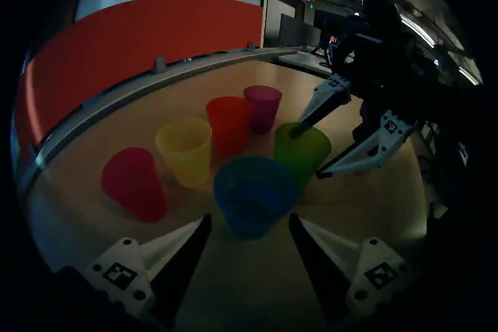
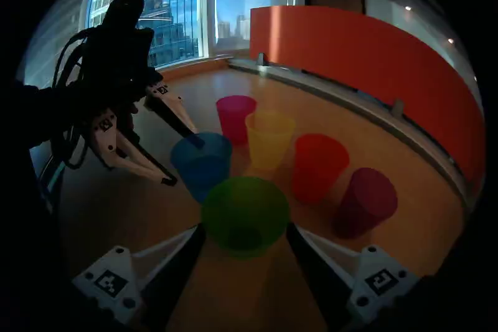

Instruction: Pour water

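Several coloured plastic cups stand in a cluster on a wooden table (image 1: 367, 207). My left gripper (image 1: 249, 218) is open, and the blue cup (image 1: 254, 194) sits just ahead between its fingertips. Behind it are a crimson cup (image 1: 132, 182), a yellow cup (image 1: 185, 150), an orange-red cup (image 1: 229, 123) and a purple cup (image 1: 263, 106). My right gripper (image 2: 244, 230) is open with the green cup (image 2: 244, 213) between its fingertips. In the left gripper view the right gripper (image 1: 306, 154) straddles the green cup (image 1: 303, 151). In the right gripper view the left gripper (image 2: 184, 161) straddles the blue cup (image 2: 202, 164).
A long red wall panel (image 1: 143, 39) with a grey ledge runs along the table's far edge. Large windows (image 2: 155, 14) lie behind the left gripper. A person's dark arms and cables (image 1: 386, 52) hold the grippers. Bare tabletop (image 2: 106, 207) lies around the cups.
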The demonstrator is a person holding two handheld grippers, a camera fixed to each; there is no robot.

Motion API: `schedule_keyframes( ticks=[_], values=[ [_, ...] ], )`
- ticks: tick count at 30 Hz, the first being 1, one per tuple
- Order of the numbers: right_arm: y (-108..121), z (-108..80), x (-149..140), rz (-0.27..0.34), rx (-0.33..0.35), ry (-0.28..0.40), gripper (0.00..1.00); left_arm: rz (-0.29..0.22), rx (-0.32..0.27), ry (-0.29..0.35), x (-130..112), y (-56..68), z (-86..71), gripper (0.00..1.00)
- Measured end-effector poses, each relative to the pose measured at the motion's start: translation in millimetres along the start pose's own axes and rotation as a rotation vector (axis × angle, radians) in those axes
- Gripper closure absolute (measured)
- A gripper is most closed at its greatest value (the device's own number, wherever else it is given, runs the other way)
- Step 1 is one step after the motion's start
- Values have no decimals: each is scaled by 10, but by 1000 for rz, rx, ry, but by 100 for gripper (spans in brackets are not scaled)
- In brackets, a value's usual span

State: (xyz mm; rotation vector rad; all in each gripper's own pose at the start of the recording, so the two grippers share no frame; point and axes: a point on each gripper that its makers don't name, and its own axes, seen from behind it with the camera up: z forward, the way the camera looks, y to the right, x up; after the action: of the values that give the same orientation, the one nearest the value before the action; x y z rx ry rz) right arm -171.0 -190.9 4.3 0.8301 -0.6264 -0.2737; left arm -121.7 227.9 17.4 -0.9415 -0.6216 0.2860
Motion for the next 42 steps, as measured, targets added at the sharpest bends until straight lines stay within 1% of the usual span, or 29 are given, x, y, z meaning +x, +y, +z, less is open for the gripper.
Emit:
schedule_keyframes(
  ticks=[11,17,34,40,42],
  values=[
    [-18,83,13,3,16,-6,0,30,-9,0,80,31,101,8],
    [-17,112,4,-1,17,-8,1,29,-17,4,134,64,147,8],
    [23,143,22,17,14,7,1,18,-24,10,186,79,210,8],
    [18,148,27,27,17,10,9,12,-19,3,164,77,232,8],
    [20,146,27,30,17,12,11,9,-15,-3,147,72,244,11]
  ],
)
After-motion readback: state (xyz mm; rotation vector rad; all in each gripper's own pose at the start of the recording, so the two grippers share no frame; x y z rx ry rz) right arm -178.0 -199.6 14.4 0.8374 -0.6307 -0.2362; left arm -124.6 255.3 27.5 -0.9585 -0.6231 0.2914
